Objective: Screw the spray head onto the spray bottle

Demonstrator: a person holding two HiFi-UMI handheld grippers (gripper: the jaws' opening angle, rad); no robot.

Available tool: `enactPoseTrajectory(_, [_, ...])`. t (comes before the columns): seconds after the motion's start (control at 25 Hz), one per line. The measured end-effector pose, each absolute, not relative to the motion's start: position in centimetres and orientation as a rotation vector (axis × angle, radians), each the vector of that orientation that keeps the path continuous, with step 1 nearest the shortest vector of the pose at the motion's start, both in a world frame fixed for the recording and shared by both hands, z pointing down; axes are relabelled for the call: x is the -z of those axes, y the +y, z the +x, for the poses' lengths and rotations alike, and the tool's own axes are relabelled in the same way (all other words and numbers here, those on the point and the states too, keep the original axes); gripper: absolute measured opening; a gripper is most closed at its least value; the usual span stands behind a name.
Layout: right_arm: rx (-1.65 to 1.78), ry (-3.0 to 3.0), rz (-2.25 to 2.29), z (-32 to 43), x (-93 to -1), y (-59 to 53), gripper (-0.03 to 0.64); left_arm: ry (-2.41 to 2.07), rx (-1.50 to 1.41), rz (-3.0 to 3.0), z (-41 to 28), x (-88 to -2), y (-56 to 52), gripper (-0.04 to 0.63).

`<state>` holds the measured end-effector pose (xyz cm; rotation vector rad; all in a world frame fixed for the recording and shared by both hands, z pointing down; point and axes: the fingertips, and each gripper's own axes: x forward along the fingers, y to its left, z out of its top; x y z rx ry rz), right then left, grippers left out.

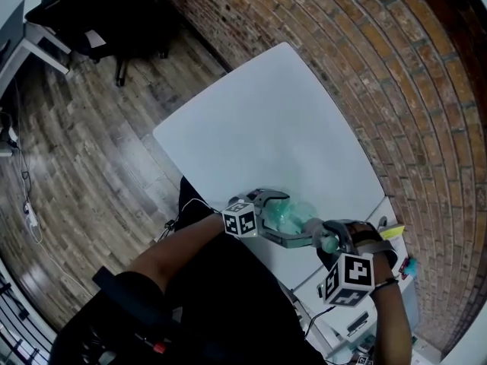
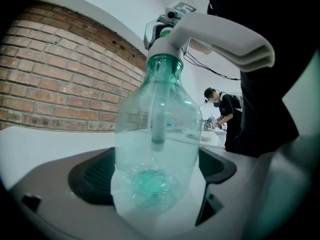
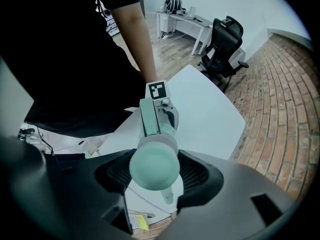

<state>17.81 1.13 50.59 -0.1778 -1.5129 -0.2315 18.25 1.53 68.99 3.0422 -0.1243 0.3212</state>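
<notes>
Clear green-tinted spray bottle (image 2: 155,149) lies sideways, spray head (image 2: 220,34) on its neck.

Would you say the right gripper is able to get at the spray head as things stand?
Probably yes: the right gripper looks shut on the spray head, which sits at the neck of the bottle held in the left gripper, and nothing stands in between.

The left hand-held gripper (image 1: 283,219), at the end of the bare left forearm (image 1: 171,255) reaching in from the lower left, has its jaws closed against the sides of the spray bottle (image 2: 155,149). The right hand-held gripper (image 1: 329,242), carried by the right forearm (image 1: 389,322), points toward the left one, jaws clamped on the spray head (image 3: 154,166).
</notes>
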Motion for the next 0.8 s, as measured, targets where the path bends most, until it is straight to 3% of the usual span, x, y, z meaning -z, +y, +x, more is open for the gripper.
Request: enactPoseTrajectory(0.8, [-0.164,-1.661,0.174,17.60,-50.73,0.88,0.259,-0.140,-0.317,3.050,18.14,-68.92,1.64,0.514])
